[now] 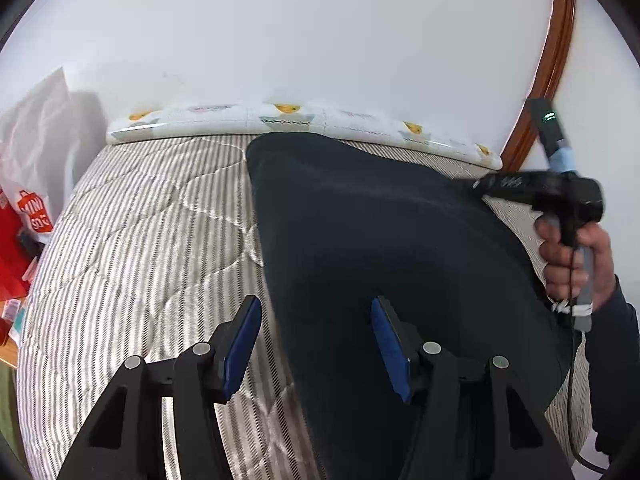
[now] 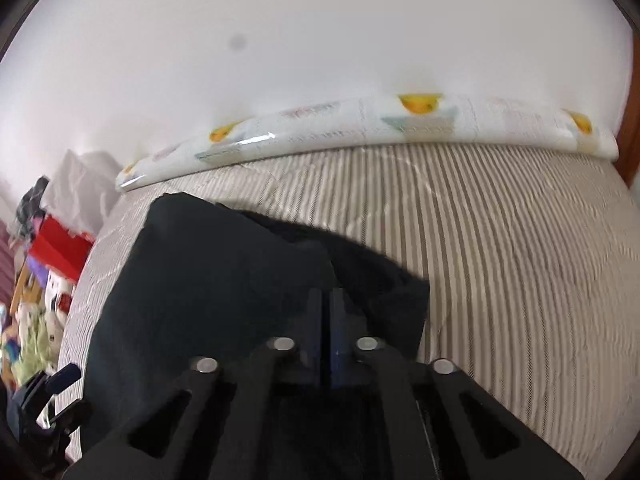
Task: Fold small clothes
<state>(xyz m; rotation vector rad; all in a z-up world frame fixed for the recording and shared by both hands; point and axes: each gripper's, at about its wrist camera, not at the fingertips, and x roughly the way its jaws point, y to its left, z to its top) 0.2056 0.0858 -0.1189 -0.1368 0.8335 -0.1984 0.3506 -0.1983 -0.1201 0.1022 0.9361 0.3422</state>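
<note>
Room: white wall behind the bed, a brown wooden frame at its right end.
Bed: striped quilted mattress carries everything; a long fruit-print cushion lies along its far edge against the wall.
Beside the bed: past the left edge, a white plastic bag and red packaging.
Garment: dark navy cloth spread on the mattress from near the far edge toward me; in my right view one corner is folded over onto the rest.
My left jaws: spread apart, blue pads showing; the cloth's left edge runs between them, not pinched.
My right jaws: pressed together, with the cloth bunched at their tips; I cannot tell whether cloth is caught between them.
My right hand: wrapped around the gripper handle over the cloth's right edge.
</note>
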